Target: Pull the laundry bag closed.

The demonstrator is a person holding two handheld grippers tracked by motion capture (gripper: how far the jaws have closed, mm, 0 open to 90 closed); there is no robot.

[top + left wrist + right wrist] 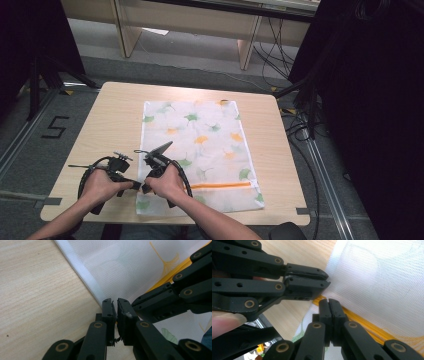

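Both grippers, left [117, 312] and right [332, 312], pinched shut at our mesh bag's [210, 135] corner.
White netting, ginkgo-leaf print, orange zipper [220, 185]; we see both jaw pairs closed right at its near-left edge.

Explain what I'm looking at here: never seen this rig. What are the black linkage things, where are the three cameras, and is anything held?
No robot arm: a person holds a hand-operated two-jaw gripper in each hand. The high view looks down on a wooden table from above the person's side. The other two pictures come from cameras riding on each gripper, looking along its black jaws. On the table lies a flat white mesh bag printed with green and yellow leaves, with an orange zipper near the person. The left gripper and right gripper meet at the zipper's left end by the bag's edge. Both jaw pairs look closed; whether either pinches the zipper pull or fabric is too hidden to tell.
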